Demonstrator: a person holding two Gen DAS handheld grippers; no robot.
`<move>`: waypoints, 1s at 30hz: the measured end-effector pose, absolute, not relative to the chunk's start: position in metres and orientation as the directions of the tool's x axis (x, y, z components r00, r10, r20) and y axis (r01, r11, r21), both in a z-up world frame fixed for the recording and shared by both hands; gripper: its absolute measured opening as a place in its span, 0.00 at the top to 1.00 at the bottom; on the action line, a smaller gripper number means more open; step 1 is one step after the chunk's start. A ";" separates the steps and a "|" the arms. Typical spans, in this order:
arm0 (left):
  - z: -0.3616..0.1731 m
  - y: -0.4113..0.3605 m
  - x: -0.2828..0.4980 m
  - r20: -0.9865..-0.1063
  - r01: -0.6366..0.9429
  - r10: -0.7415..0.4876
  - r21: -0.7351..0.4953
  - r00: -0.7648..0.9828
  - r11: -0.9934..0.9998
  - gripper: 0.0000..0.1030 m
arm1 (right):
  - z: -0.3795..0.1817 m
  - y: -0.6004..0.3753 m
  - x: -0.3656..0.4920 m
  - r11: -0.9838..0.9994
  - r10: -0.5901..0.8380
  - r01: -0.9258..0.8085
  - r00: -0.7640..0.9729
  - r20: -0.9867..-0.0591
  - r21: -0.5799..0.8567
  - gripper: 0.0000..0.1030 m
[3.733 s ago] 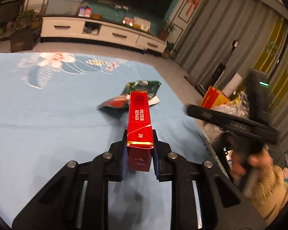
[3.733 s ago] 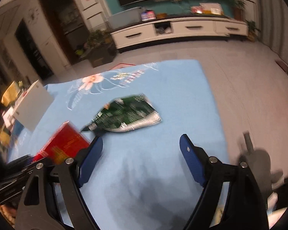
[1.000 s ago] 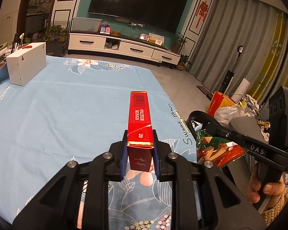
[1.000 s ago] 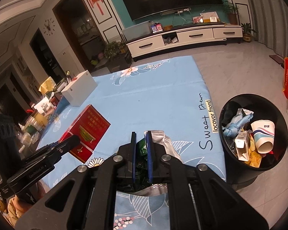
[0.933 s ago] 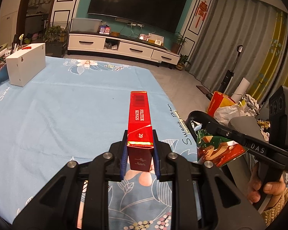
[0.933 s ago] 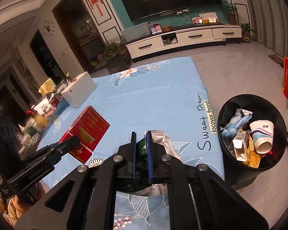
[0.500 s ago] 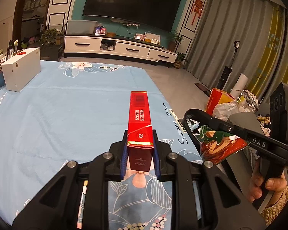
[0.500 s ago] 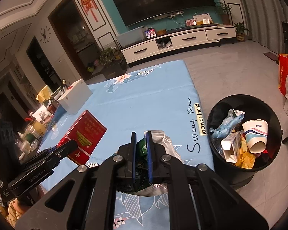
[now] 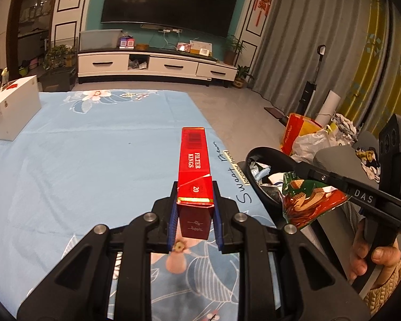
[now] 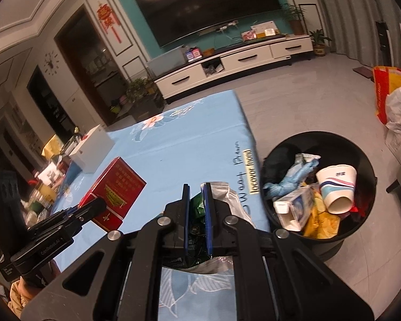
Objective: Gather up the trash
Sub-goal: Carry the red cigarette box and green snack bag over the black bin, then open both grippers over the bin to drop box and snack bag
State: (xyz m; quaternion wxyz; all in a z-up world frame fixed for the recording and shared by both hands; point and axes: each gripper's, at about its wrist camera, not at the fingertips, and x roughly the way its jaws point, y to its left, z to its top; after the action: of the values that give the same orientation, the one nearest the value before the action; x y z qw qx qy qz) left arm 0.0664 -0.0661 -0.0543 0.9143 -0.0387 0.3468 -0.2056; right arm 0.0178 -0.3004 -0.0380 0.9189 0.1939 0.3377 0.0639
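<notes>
Left gripper (image 9: 194,214) clamped on one red cigarette carton (image 9: 193,171), held above the blue tablecloth (image 9: 80,160). Right gripper (image 10: 196,214) clamped on one crumpled snack bag (image 10: 222,195), beside the table edge. One black bin (image 10: 361,230) on the floor, holding one paper cup (image 10: 336,184) among other trash.

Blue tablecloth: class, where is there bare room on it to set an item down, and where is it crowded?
Bare: the wide stretch of tablecloth between the white box and the lettered edge. Crowded: the black trash bin beside that edge, already piled with litter.
</notes>
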 end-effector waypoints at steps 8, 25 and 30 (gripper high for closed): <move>-0.054 -0.111 0.087 -0.624 0.429 -0.458 -0.210 0.633 0.879 0.78 | -0.050 -0.355 0.015 0.910 0.115 0.165 0.781 -0.613 0.381 0.90; -0.110 -0.289 0.184 -0.725 0.624 -0.611 -0.325 0.318 0.711 0.77 | -0.127 -0.452 0.088 0.891 -0.020 0.355 0.652 -0.758 0.282 0.86; -0.127 -0.290 0.197 -0.756 0.601 -0.590 -0.339 0.283 0.724 0.40 | -0.105 -0.449 0.076 0.880 -0.051 0.374 0.686 -0.726 0.292 0.52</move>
State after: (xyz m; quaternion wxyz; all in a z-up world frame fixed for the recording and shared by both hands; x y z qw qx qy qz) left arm 0.1966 -0.2898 -0.1265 0.8010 0.0060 0.4694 -0.3716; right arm 0.0762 -0.4491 -0.1049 0.8930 0.2138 0.3778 -0.1189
